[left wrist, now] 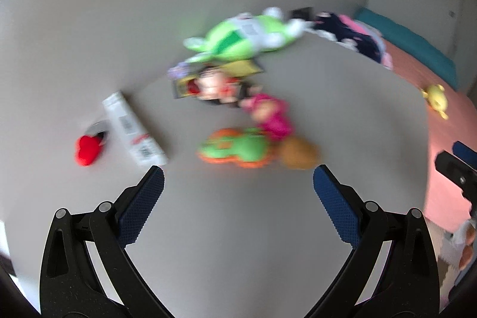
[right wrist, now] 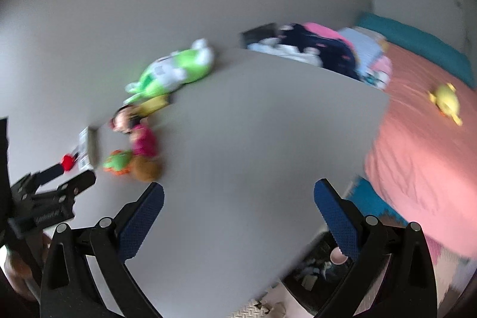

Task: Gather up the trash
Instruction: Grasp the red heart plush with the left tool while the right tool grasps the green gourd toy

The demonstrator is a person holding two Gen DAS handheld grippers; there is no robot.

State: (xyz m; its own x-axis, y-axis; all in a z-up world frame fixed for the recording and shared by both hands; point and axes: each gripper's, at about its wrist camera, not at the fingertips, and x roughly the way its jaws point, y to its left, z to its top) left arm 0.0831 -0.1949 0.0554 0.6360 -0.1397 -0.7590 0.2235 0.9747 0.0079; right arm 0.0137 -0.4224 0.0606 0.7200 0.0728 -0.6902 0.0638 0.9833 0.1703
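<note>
Both views are motion-blurred. On a grey table (left wrist: 89,35) lie a white carton (left wrist: 134,128), a small red object (left wrist: 87,149) with a silver wrapper beside it, and a flat colourful package (left wrist: 208,84). My left gripper (left wrist: 238,179) is open and empty, just short of the carton. My right gripper (right wrist: 238,194) is open and empty over bare table (right wrist: 253,124). The carton (right wrist: 85,149) and red object (right wrist: 68,162) show at the left of the right wrist view, with the left gripper (right wrist: 68,178) beside them.
Soft toys lie on the table: a big green one (left wrist: 244,35), a pink one (left wrist: 272,115), an orange-green one (left wrist: 235,149), a brown ball (left wrist: 298,152). Dark clothes (right wrist: 322,49) pile at the far edge. A pink bed (right wrist: 423,139) with a yellow toy (right wrist: 445,102) stands right.
</note>
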